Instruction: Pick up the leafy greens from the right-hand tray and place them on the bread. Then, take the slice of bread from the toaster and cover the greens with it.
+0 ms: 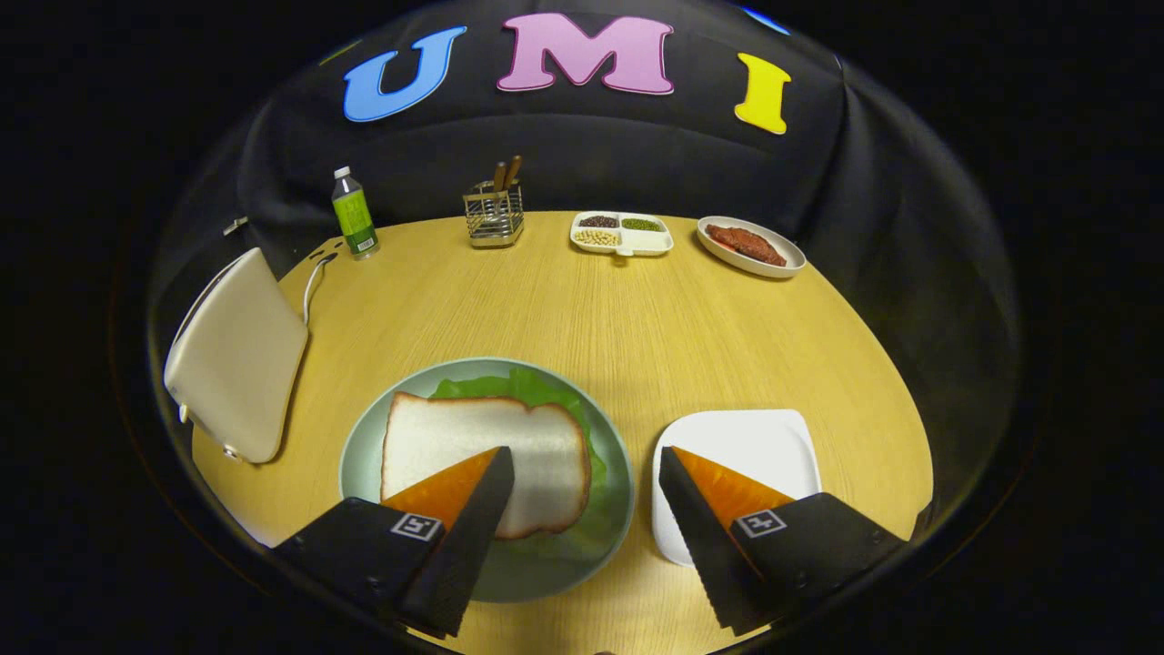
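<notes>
Wooden table (637, 318) in black-draped booth; claw (587, 468) spread apart, empty, above bread (482, 437) covering greens (536, 387).

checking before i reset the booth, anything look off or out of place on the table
Nothing is spilled or damaged. The bread slice sits slightly askew on the green plate, with leafy greens poking out beneath it. The white tray is bare. The gripper is open, holding nothing.

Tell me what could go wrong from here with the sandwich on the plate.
The gripper is open and holds nothing; one finger overlaps the top bread slice, so pulling away might drag it off the greens. The greens stick out past the bread and may slide on the green plate.
</notes>
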{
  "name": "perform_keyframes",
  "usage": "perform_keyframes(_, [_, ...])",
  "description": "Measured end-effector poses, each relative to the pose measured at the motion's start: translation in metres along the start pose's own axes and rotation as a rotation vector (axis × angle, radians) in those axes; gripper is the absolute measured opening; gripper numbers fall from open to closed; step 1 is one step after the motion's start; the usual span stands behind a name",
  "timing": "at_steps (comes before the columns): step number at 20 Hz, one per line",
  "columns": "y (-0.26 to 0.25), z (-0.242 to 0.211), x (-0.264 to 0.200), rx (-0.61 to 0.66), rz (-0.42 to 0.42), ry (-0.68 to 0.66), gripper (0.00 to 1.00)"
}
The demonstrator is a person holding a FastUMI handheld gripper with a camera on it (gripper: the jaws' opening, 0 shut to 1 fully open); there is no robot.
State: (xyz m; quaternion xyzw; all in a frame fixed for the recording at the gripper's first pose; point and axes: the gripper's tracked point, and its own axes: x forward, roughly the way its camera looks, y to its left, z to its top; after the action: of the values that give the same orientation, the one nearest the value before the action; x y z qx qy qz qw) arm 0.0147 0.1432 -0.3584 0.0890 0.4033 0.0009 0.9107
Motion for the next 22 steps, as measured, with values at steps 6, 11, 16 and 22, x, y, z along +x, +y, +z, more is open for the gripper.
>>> perform_keyframes(6, [-0.010, 0.025, -0.032, -0.002, 0.002, -0.060, 1.00])
perform_keyframes(11, [-0.011, 0.063, -0.064, 0.023, 0.032, -0.132, 1.00])
perform_keyframes(16, [-0.004, 0.105, -0.102, 0.051, 0.089, -0.217, 1.00])
perform_keyframes(22, [-0.010, 0.149, -0.151, 0.090, 0.141, -0.337, 1.00])
